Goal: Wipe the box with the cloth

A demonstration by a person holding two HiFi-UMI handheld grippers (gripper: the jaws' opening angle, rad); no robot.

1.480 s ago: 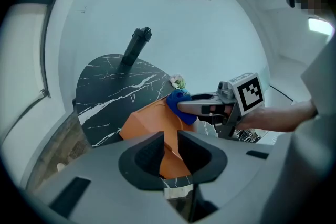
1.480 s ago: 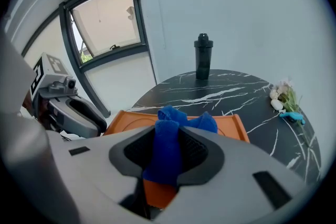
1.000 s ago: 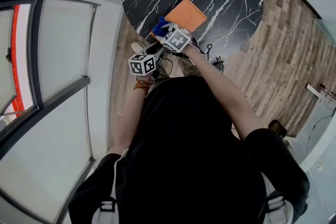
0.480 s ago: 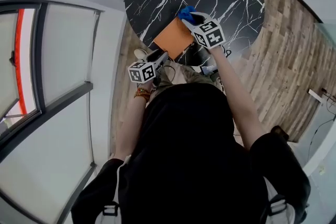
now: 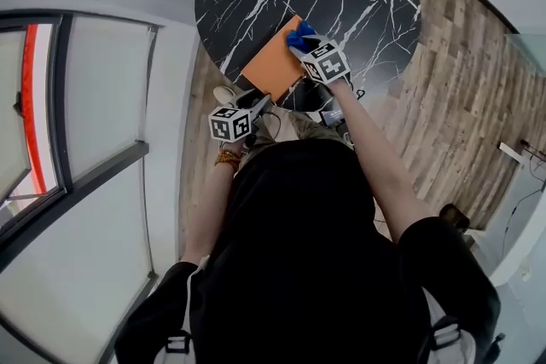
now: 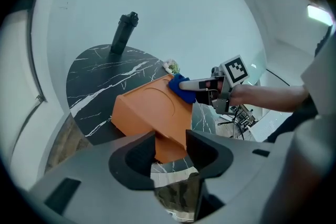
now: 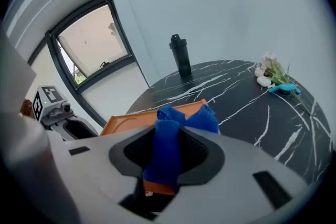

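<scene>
Pinching the blue cloth (image 7: 205, 119) tight in the right tongs (image 7: 168, 140), with loose ends poking out in front. Pressing that cloth down on the far end of the orange box (image 6: 149, 110). Gripping the near end of the box in the left tongs (image 6: 170, 147), just opened a little wider, yet with the box filling the gap and touching both sides, so likely a hold and not a let-go. Sitting on the black surface (image 5: 358, 4) close to its near edge, long way pointing from that near edge toward the middle. So, from the cloth, nearly all of the orange top stretching back toward the near edge and the left tongs. Probably best to pull the cloth back along that long way, straight toward the near edge. An easy job for the right hand, already on top, with the left hand busy at the near end. Worth stopping short of the left tongs to avoid a bump. Nothing to read on the box: no brand, no label, only a round dent in the top. Only black and white squares on the cubes of both tongs, no words. Also a dark bottle (image 6: 123, 34) at the far left edge and white flowers (image 7: 270, 73) at the far edge, both well away from the box, with no writing to make out.
</scene>
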